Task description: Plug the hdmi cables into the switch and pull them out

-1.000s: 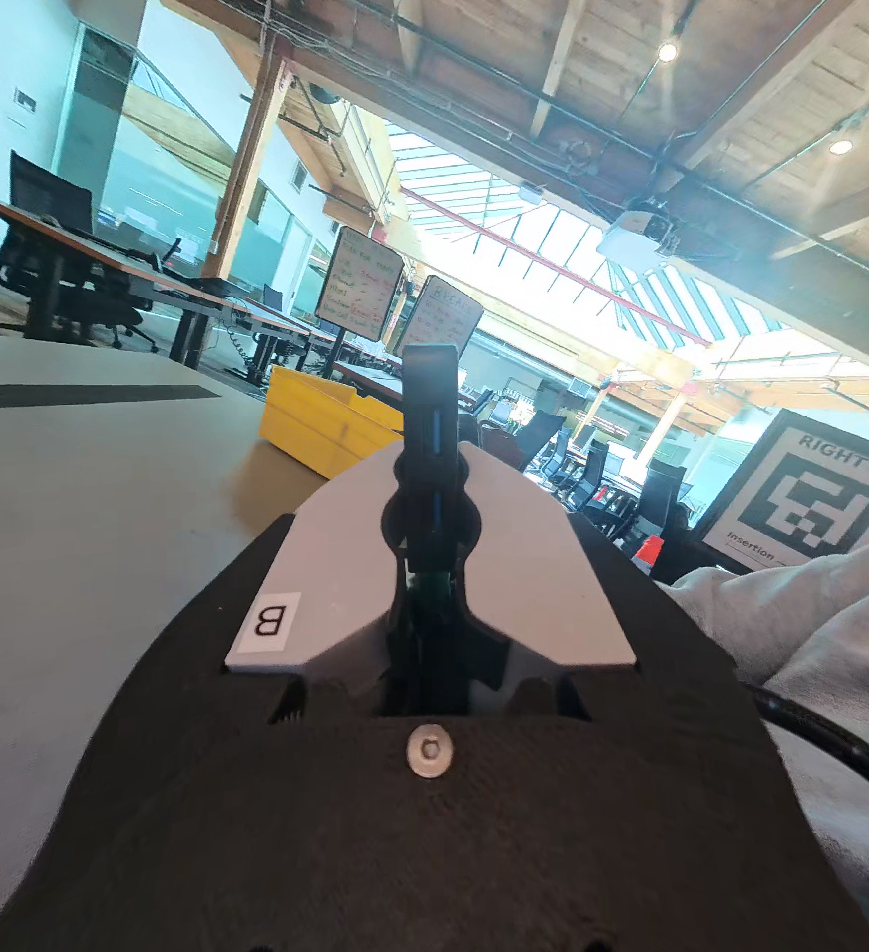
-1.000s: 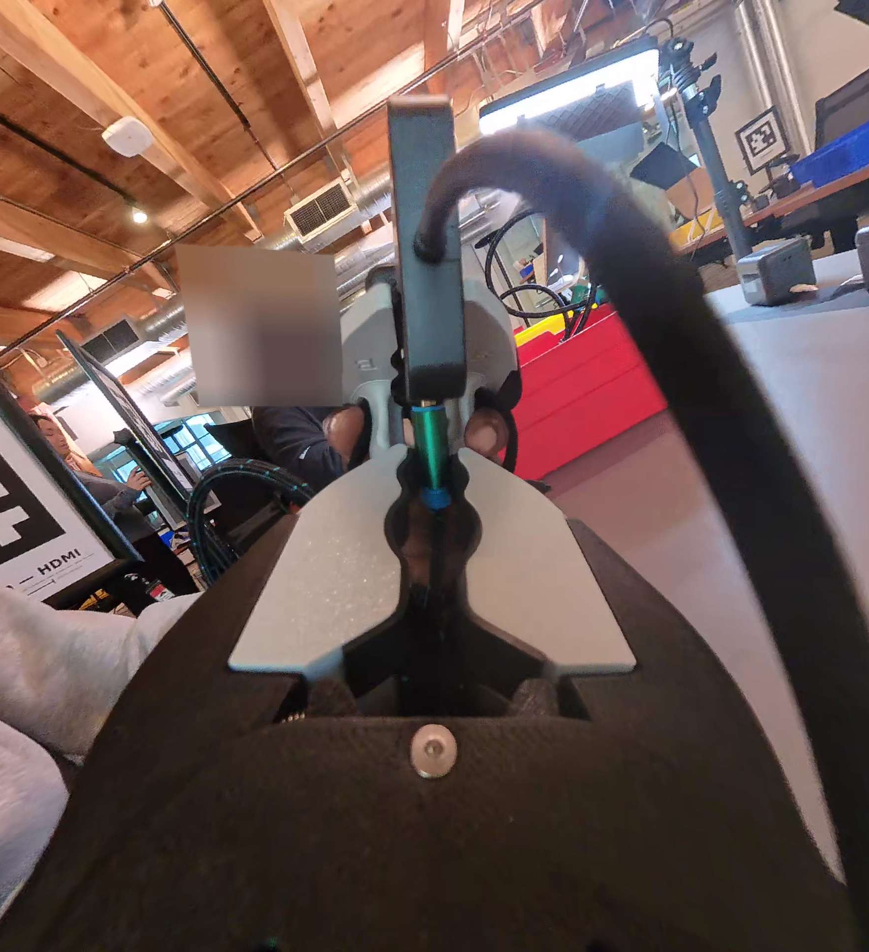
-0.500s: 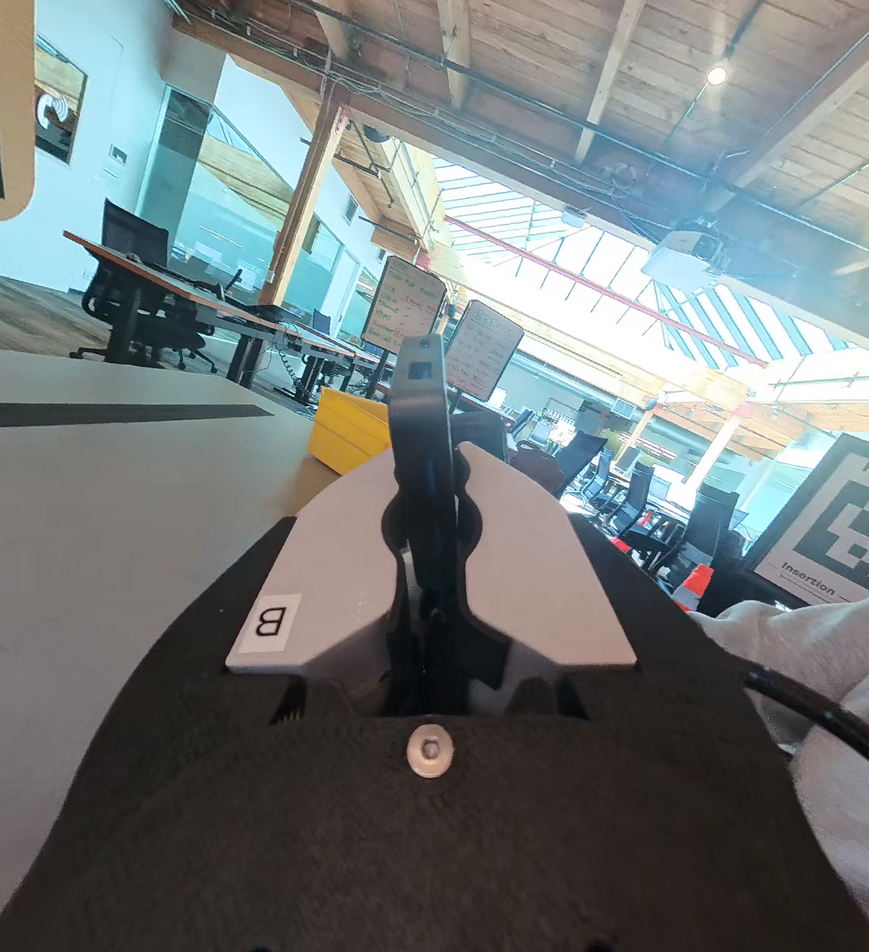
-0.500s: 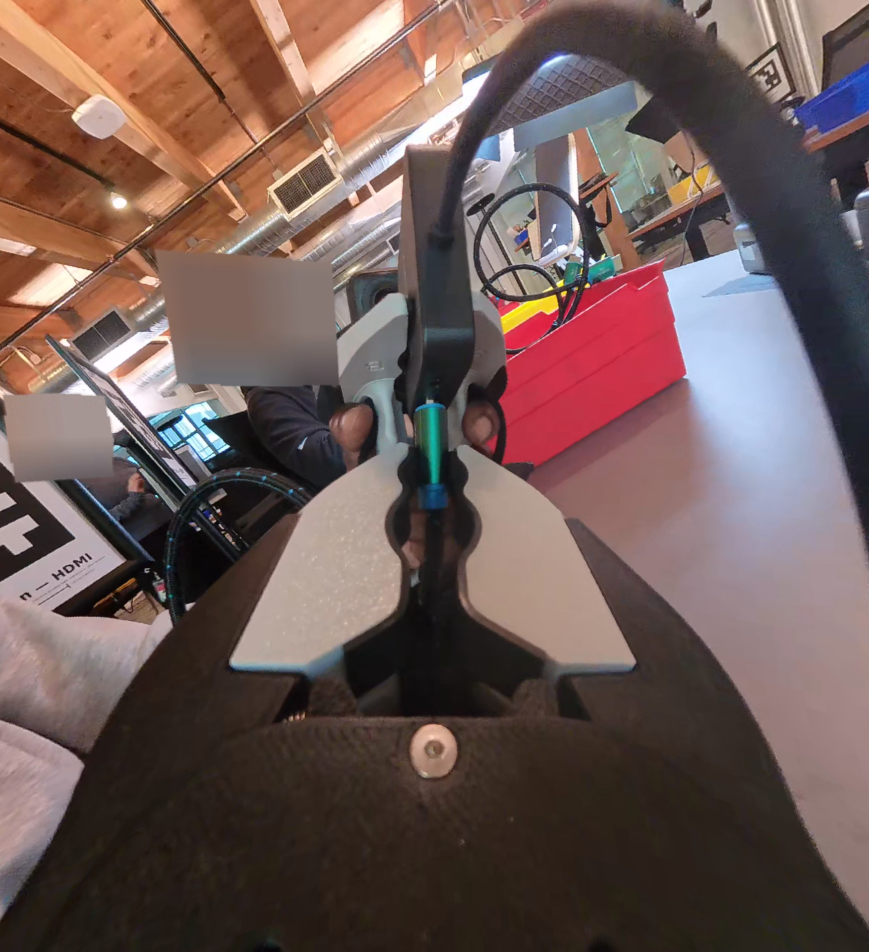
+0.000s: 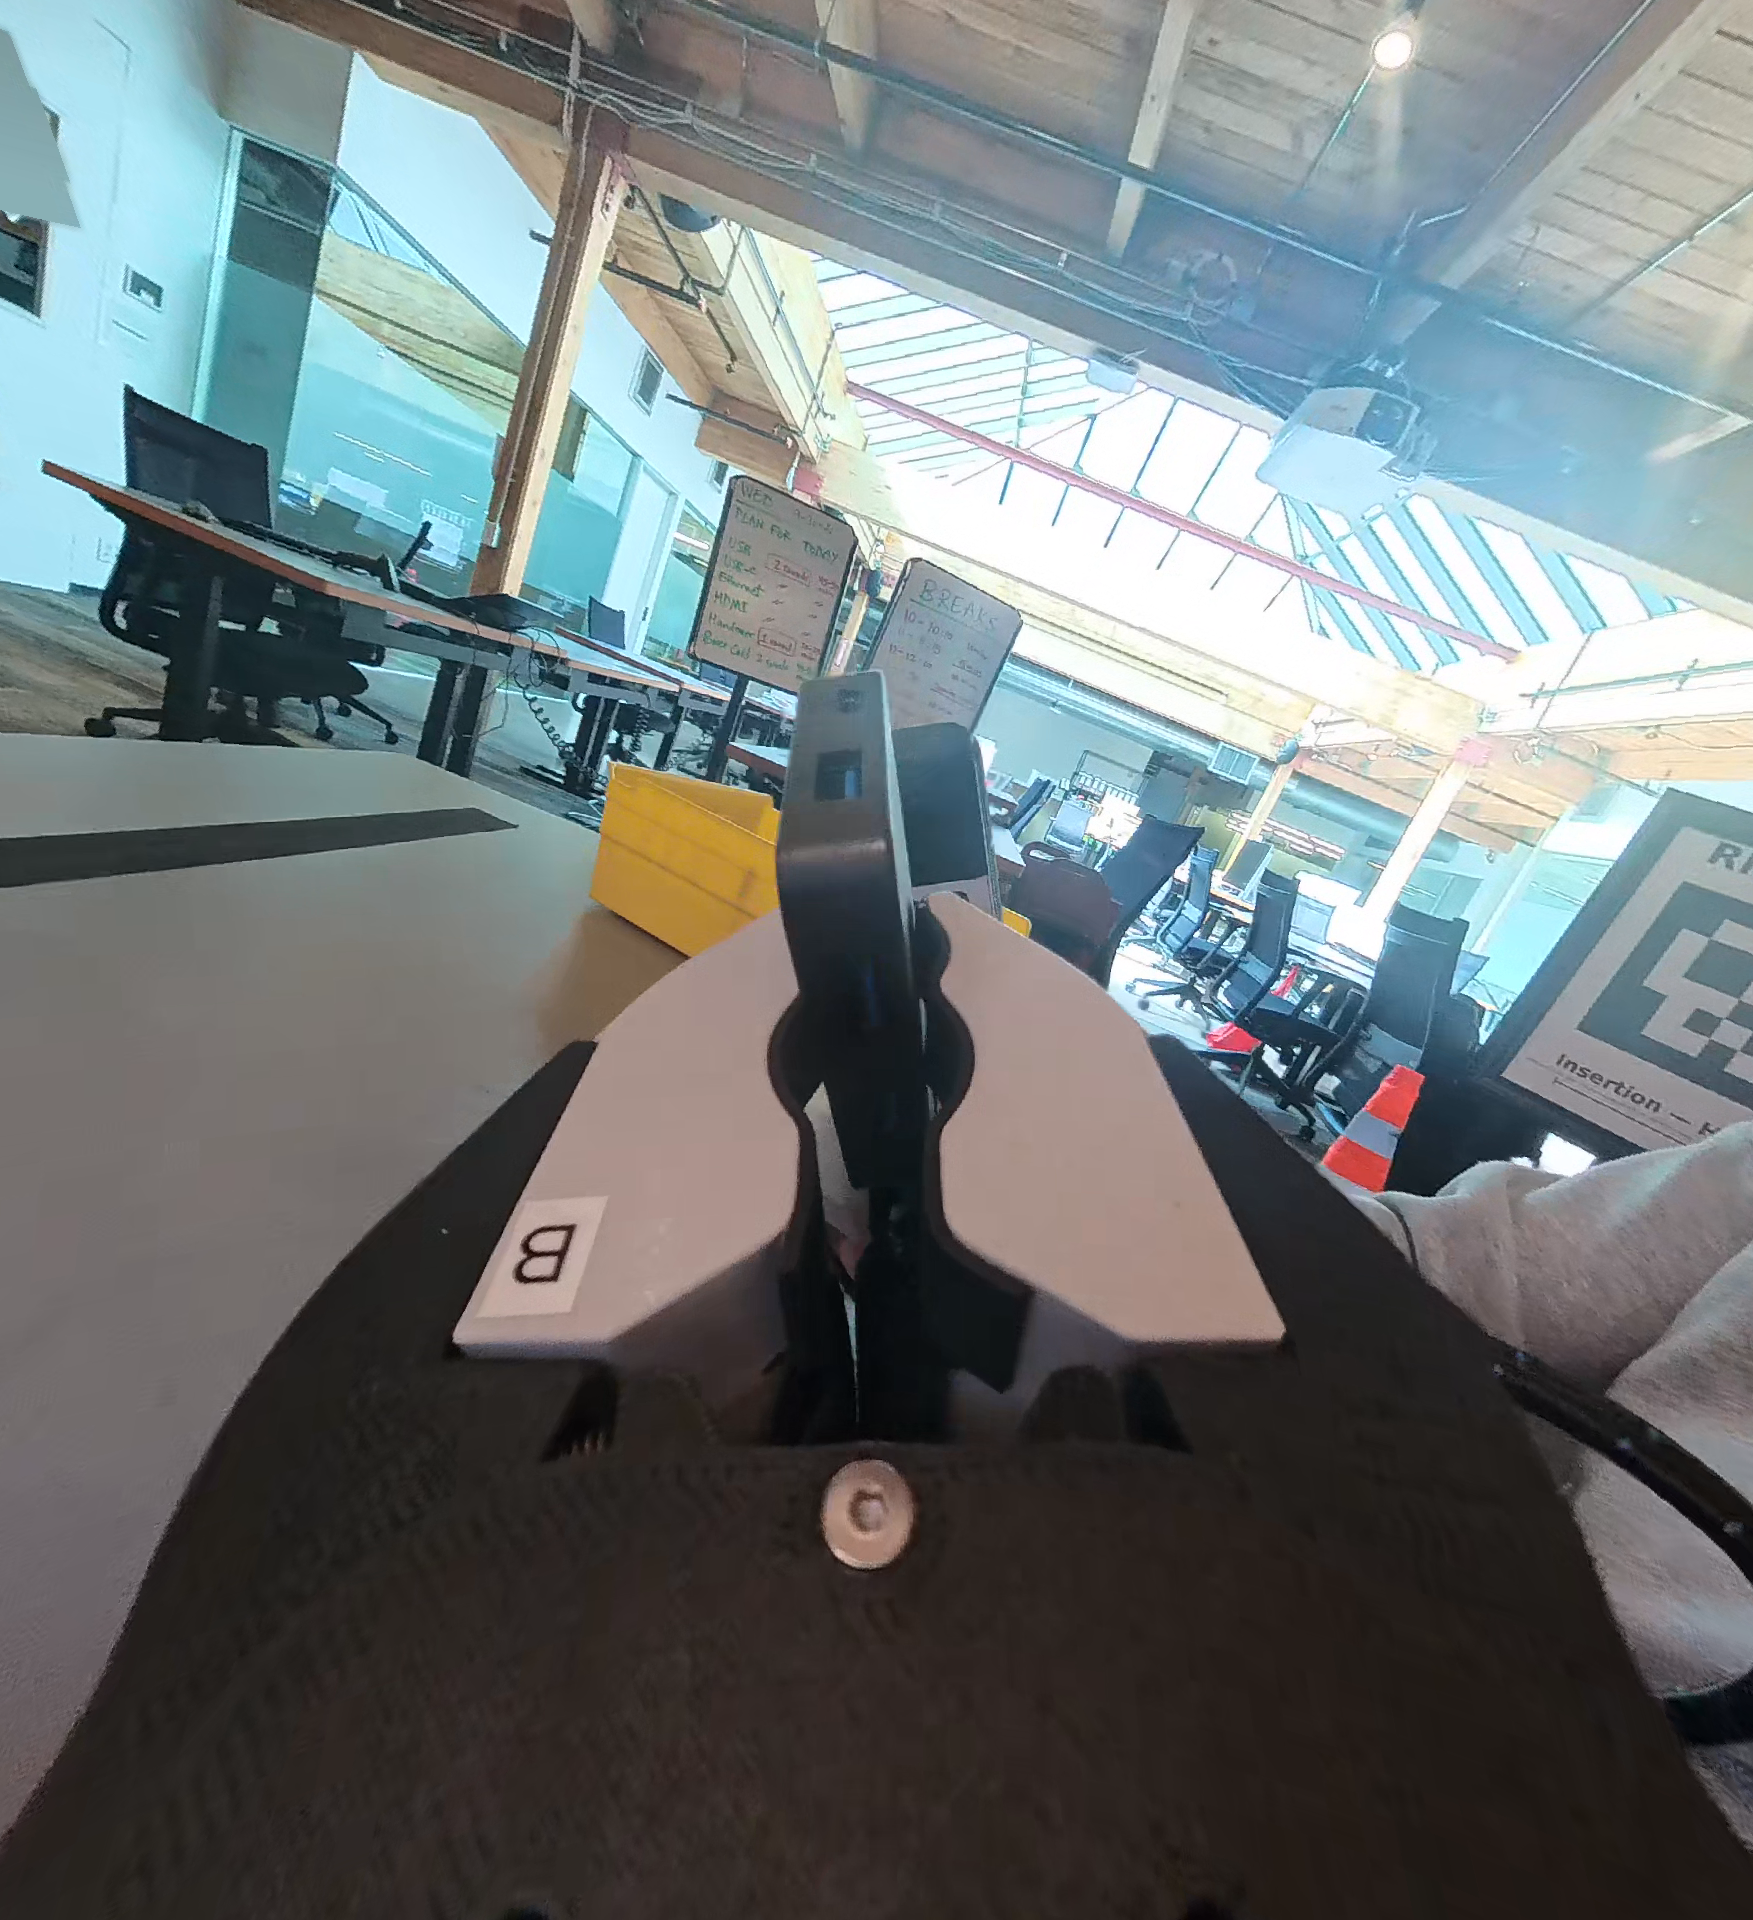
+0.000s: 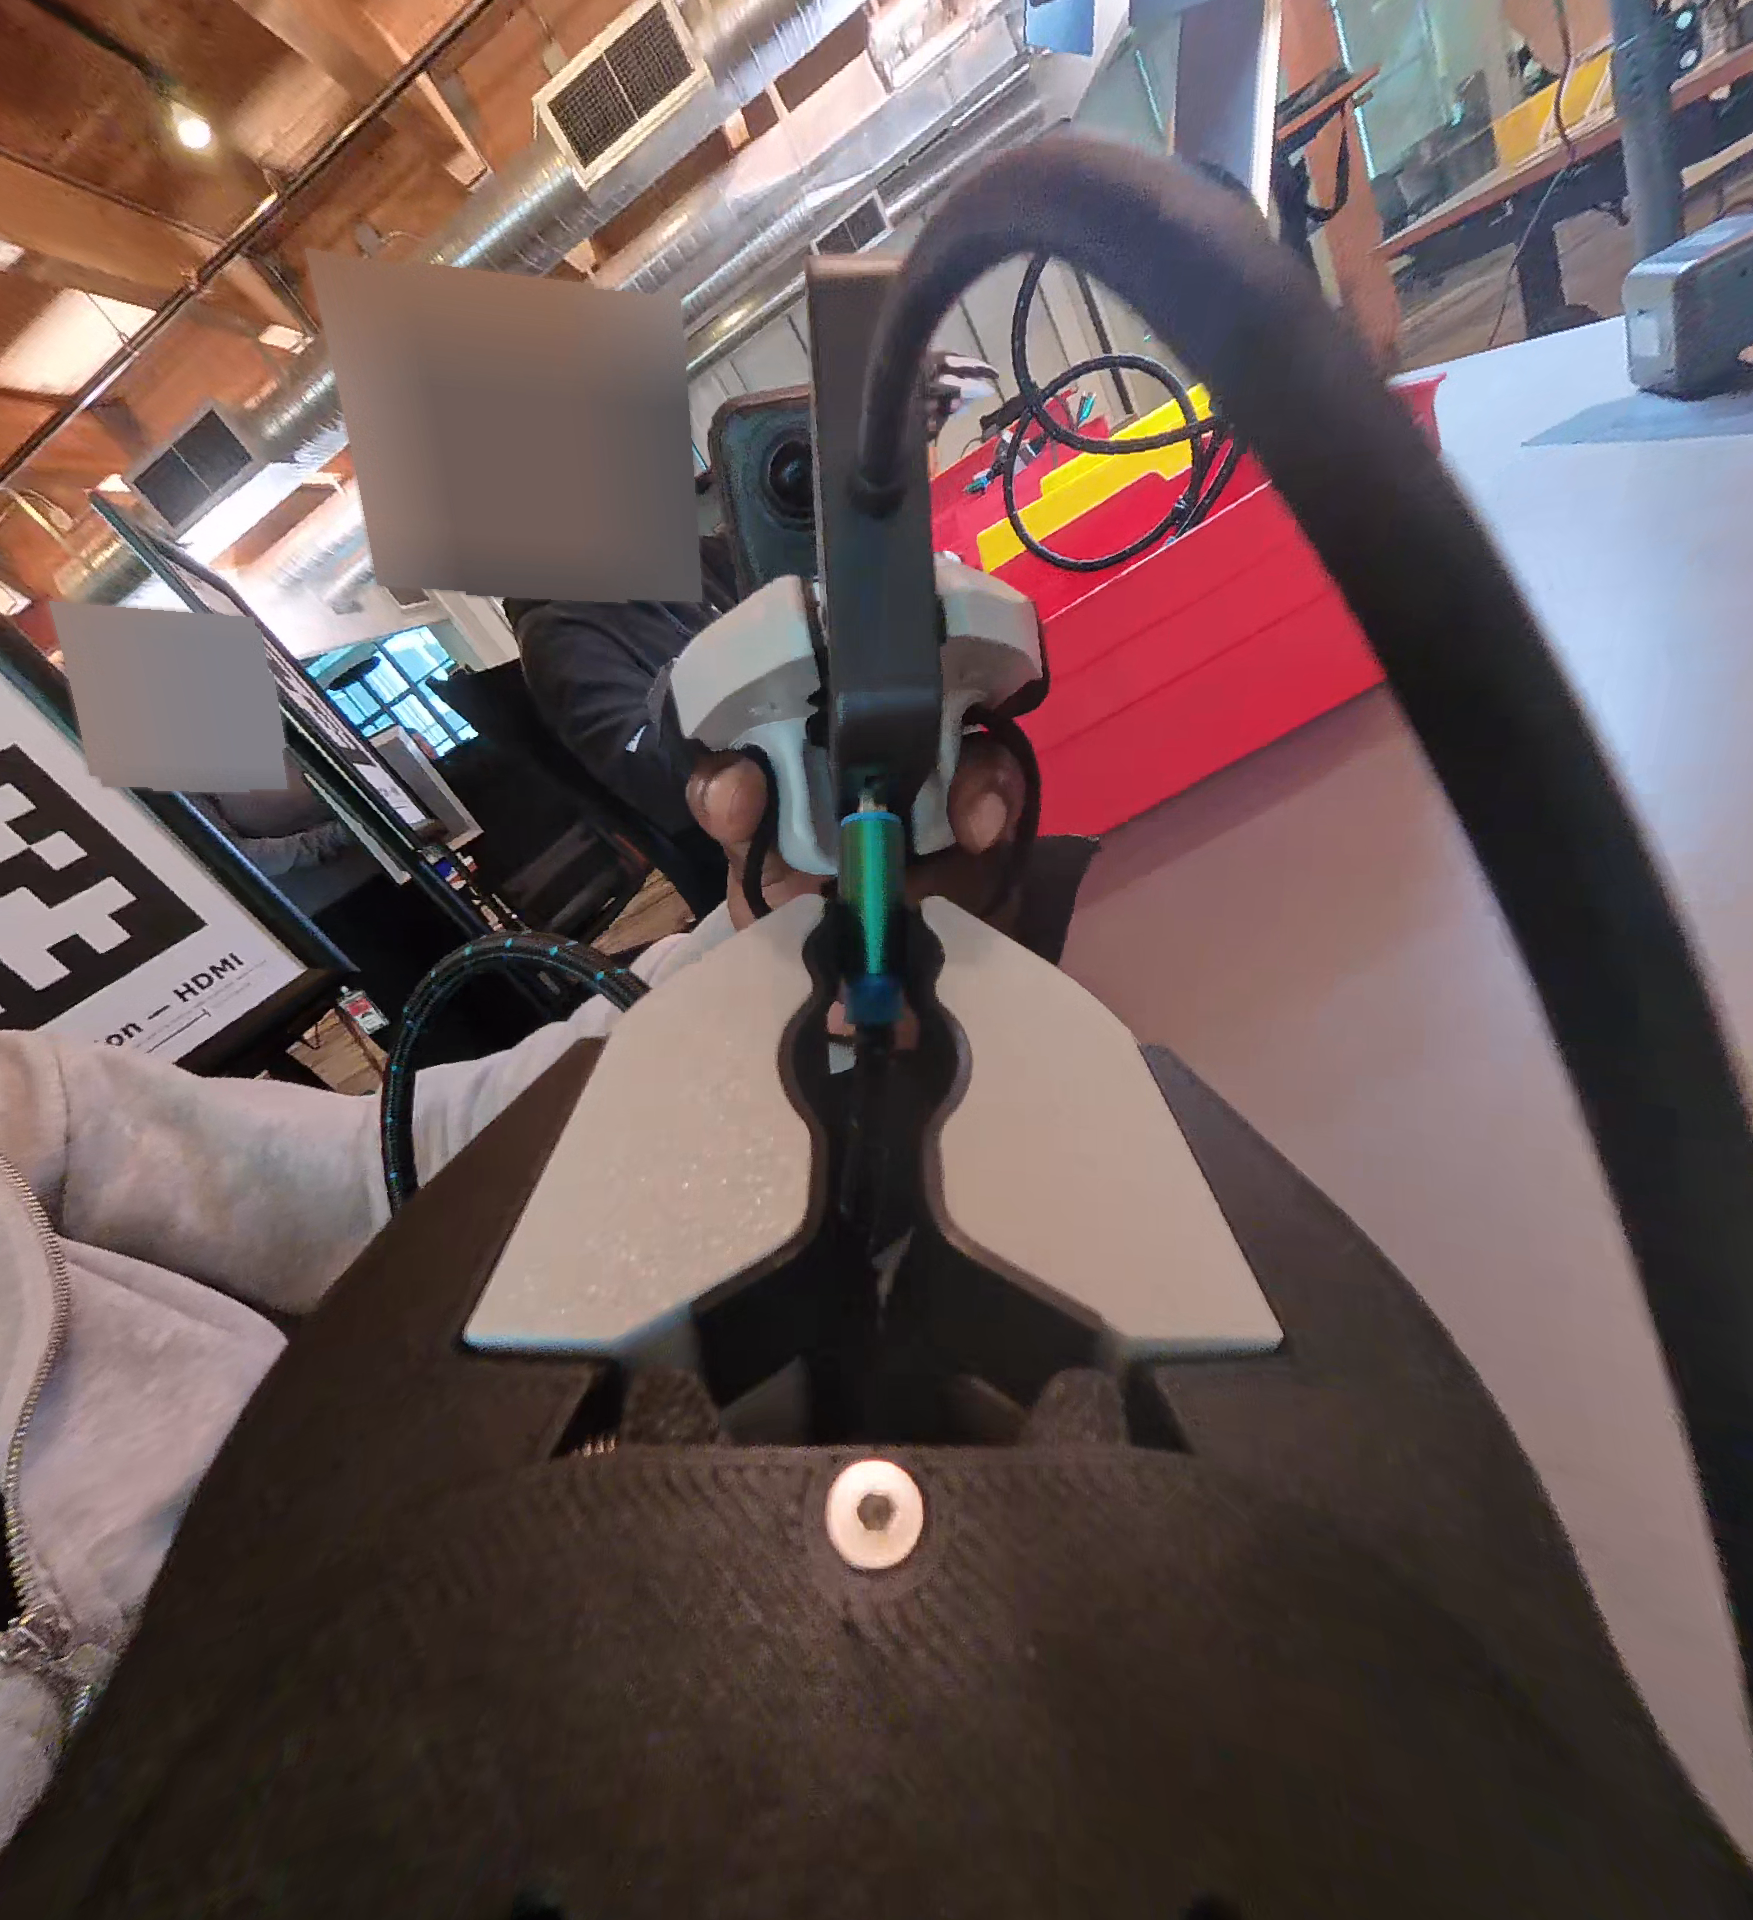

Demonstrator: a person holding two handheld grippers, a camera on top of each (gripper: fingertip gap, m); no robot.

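The grey bench (image 5: pixel 176 1039) fills the lower left of the left wrist view and the right side of the right wrist view, with a black strip (image 5: pixel 186 847) laid across it near its far edge. A red bin (image 6: pixel 1194 623) sits at the far edge of the bench in the right wrist view, with coiled black cables (image 6: pixel 1111 457) lying on top of it; a yellow bin (image 5: pixel 685 862) rests on the bench beyond the left hand-held gripper (image 5: pixel 856 1039). A thick black cable (image 6: pixel 1423 623) arches from the switch's side over to the right edge of the picture. The left hand-held gripper is clamped on the switch (image 5: pixel 836 831), a flat dark slab held on edge above the bench. The right hand-held gripper (image 6: pixel 867 997) is closed on the green hdmi plug (image 6: pixel 867 894), whose metal tip meets the near end of the switch; how deep it sits I cannot tell. A braided cable (image 6: pixel 477 987) loops beside a grey sleeve (image 6: pixel 176 1174).
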